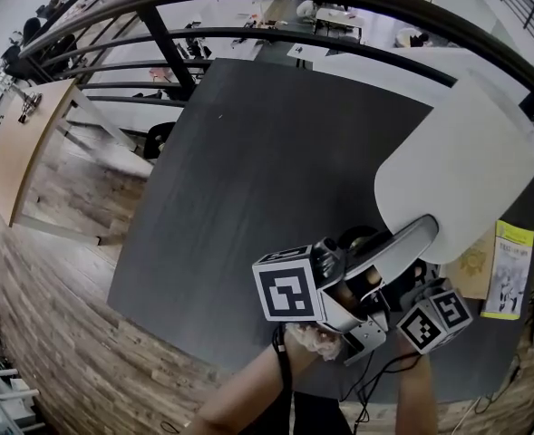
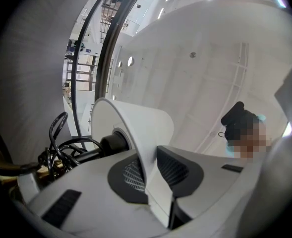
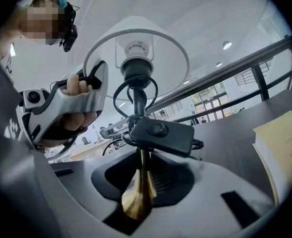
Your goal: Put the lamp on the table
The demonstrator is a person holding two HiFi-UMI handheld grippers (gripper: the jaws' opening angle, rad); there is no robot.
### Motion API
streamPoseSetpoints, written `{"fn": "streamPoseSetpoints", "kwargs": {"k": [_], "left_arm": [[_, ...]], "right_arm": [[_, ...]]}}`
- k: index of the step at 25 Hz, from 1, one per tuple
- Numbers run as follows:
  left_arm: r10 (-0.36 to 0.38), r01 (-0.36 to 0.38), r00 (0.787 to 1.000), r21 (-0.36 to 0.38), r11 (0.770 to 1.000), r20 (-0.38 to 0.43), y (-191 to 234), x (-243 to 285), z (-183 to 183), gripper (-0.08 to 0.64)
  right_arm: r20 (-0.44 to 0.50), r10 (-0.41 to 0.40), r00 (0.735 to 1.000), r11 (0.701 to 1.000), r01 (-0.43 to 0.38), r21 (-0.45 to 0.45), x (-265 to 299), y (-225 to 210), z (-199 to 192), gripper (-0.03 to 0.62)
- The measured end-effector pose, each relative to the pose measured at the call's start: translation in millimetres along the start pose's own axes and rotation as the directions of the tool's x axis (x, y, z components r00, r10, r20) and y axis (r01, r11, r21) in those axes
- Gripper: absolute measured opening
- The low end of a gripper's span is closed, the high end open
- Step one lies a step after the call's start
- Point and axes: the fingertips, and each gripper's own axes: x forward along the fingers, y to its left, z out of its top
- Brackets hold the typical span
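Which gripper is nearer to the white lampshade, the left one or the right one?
Left. The left gripper has the rim of the lampshade between its jaws; the right gripper is apart from it, shut on the brass stem.

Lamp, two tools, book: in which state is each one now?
lamp: tilted, carried by both tools, not standing on table
left tool: shut on lampshade rim
right tool: shut on brass stem
book: closed, lying on table

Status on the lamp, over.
Left gripper shut on shade rim; right gripper shut on brass stem. Lamp held over dark table, not down. Book at table's right edge.
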Motion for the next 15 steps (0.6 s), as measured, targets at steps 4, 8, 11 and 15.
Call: {"fn": "streamPoseSetpoints", "kwargs": {"k": [4, 8, 11, 15], "left_arm": [[-0.003, 0.003, 1.000, -0.007, 1.000, 0.006, 5.7, -1.3, 1.0, 0.079], [-0.003, 0.004, 1.000, -0.008, 1.000, 0.014, 9.5, -1.5, 2.7, 0.078], [-0.006, 0.006, 1.000, -0.012, 1.000, 0.017, 12.0, -2.7, 3.2, 0.078], [-0.009, 0.009, 1.000, -0.007, 1.000, 0.018, 15.7, -3.5, 4.1, 0.079]], "right_arm": [[-0.003, -0.008, 1.000, 1.000, 0.008, -0.006, 1.7, -4.6, -2.6, 0.106], [-0.003, -0.007, 1.000, 1.000, 0.007, -0.008, 3.8, -7.2, -3.7, 0.106], [0.000, -0.008, 1.000, 1.000, 0.008, -0.007, 5.0, -9.2, -5.7, 0.106], [-0.007, -0.010, 1.000, 1.000, 0.010, -0.010, 8.5, -12.3, -8.3, 0.106]]}}
